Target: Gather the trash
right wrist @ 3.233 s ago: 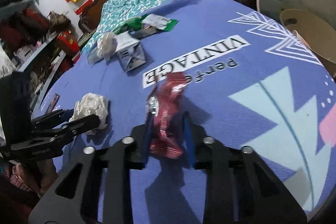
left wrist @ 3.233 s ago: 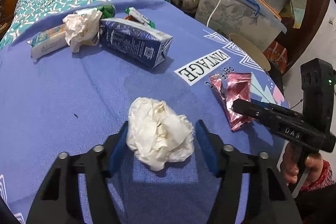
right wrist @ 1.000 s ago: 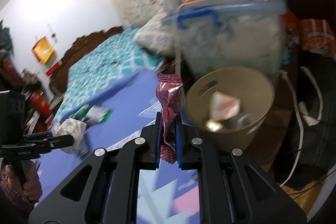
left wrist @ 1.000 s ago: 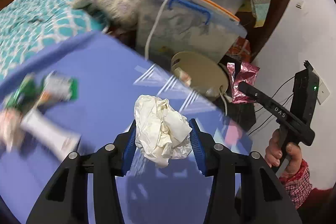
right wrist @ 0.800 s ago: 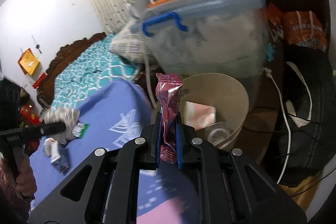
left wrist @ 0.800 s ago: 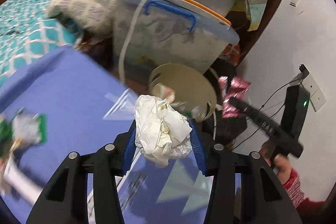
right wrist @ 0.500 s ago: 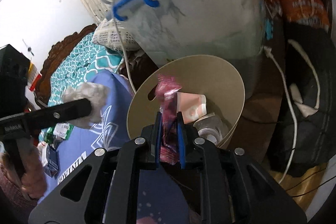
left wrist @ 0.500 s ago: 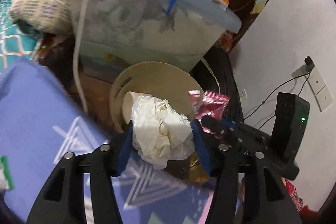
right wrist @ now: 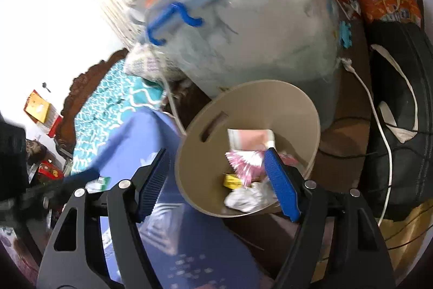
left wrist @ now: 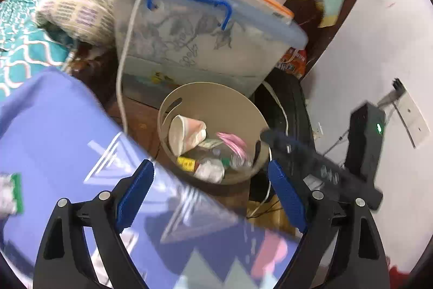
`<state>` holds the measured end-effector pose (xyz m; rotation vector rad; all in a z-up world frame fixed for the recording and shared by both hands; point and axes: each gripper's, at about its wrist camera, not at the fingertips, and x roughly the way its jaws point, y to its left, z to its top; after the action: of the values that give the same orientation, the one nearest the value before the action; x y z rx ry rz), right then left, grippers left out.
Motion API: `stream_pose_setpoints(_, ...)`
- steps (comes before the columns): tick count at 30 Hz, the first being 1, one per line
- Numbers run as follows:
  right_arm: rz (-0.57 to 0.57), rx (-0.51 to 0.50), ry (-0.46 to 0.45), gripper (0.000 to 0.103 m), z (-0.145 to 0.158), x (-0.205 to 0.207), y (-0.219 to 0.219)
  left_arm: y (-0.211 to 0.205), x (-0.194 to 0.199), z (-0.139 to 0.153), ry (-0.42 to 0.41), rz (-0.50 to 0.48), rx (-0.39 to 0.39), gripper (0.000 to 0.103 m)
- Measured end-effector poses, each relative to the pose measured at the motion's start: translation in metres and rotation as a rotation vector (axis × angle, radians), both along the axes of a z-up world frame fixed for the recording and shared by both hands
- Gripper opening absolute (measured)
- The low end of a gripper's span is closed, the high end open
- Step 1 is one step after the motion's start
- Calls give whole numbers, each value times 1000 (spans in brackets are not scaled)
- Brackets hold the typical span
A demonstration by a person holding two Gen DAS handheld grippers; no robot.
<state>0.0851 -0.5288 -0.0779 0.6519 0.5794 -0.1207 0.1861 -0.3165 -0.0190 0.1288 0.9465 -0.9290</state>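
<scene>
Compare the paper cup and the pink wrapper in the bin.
The paper cup is pale, rigid and lies on its side with its mouth showing; the pink wrapper is thin, shiny and crumpled. The cup looks bulkier than the wrapper. Both lie inside the beige bin.

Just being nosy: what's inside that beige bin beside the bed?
The beige bin holds a paper cup, a pink wrapper, crumpled white paper and a yellow scrap. Whatever lies beneath them is covered.
</scene>
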Motion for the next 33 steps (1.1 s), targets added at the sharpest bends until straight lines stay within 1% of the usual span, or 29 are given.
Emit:
stream_pose_setpoints(2, 29, 1, -23, 73, 10, -3, 17, 25, -17, 6, -26, 14, -6, 83)
stream_pose_setpoints(4, 71, 3, -41, 73, 19, -3, 38, 58, -36, 9, -45, 34, -14, 83)
stream_pose_setpoints(7, 155, 2, -54, 73, 29, 0, 76, 108, -54, 7, -42, 86, -17, 83)
stream_pose_setpoints(10, 260, -19, -47, 71, 35, 10, 120, 165, -64, -3, -10, 166, -22, 82)
stream_pose_setpoints(12, 340, -34, -32, 62, 37, 19, 154, 202, -68, -7, -5, 230, -21, 82)
stream_pose_setpoints(14, 431, -46, -8, 60, 36, 32, 190, 242, -67, -10, 4, 313, -27, 81)
stream_pose_setpoints(17, 552, -71, 16, 61, 32, 49, 246, 303, -46, -12, 42, 467, -41, 81)
stream_pose_setpoints(19, 621, -99, 23, 62, 29, 55, 280, 344, -21, -12, 77, 583, -69, 81)
stream_pose_setpoints(21, 667, -147, 33, 76, 24, 61, 311, 377, 7, -14, 124, 668, -121, 81)
stream_pose_setpoints(23, 696, -211, 41, 82, 16, 67, 336, 395, 30, -18, 153, 714, -146, 81)
stream_pose_setpoints(25, 717, -281, 62, 83, 7, 75, 354, 401, 47, -23, 174, 732, -147, 81)
stream_pose_setpoints(27, 737, -321, 82, 86, -2, 83, 368, 403, 60, -30, 199, 741, -144, 81)
stream_pose_setpoints(28, 742, -336, 94, 86, -7, 86, 373, 402, 67, -36, 211, 746, -137, 76)
stream_pose_setpoints(29, 747, -343, 106, 84, -12, 91, 373, 400, 72, -42, 234, 746, -130, 59)
stream_pose_setpoints(30, 758, -341, 122, 67, -17, 95, 377, 399, 74, -48, 272, 729, -140, 48)
stream_pose_setpoints(31, 772, -336, 145, 52, -22, 96, 377, 397, 74, -53, 296, 719, -151, 29)
stream_pose_setpoints(32, 776, -329, 159, 54, -25, 96, 378, 395, 70, -53, 295, 723, -133, 11)
stream_pose_setpoints(33, 772, -318, 146, 53, -22, 91, 376, 393, 65, -51, 284, 716, -122, 11)
